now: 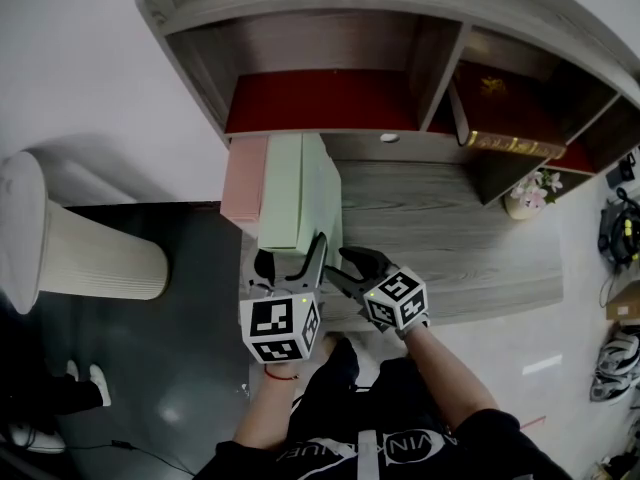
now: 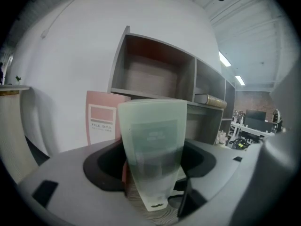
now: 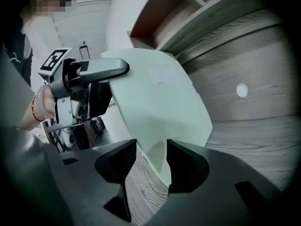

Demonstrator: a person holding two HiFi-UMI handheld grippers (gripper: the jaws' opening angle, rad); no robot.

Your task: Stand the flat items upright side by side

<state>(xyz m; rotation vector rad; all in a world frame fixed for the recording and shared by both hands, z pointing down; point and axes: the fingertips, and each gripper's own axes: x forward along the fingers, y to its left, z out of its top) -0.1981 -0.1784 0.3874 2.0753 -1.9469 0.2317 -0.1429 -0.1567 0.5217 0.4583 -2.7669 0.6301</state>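
Observation:
A pale green file box (image 1: 295, 193) rests on the wooden top, its narrow end toward me. A pink file box (image 1: 245, 178) stands upright right next to it on the left. My left gripper (image 1: 292, 253) straddles the green box's near end (image 2: 153, 135) and is shut on it. The pink box (image 2: 101, 119) shows behind. My right gripper (image 1: 342, 268) comes in from the right. In its own view, a lower corner of the green box (image 3: 155, 98) sits between the right gripper (image 3: 153, 166) jaws. A strip of wood shows beside the left pad, so it stands open.
A grey shelf unit (image 1: 330, 98) with red-lined compartments stands behind the boxes, with a dark red book (image 1: 510, 118) in its right compartment. A small flower ornament (image 1: 530, 193) sits at the far right. A white ribbed cylinder (image 1: 90, 248) stands on the floor at left.

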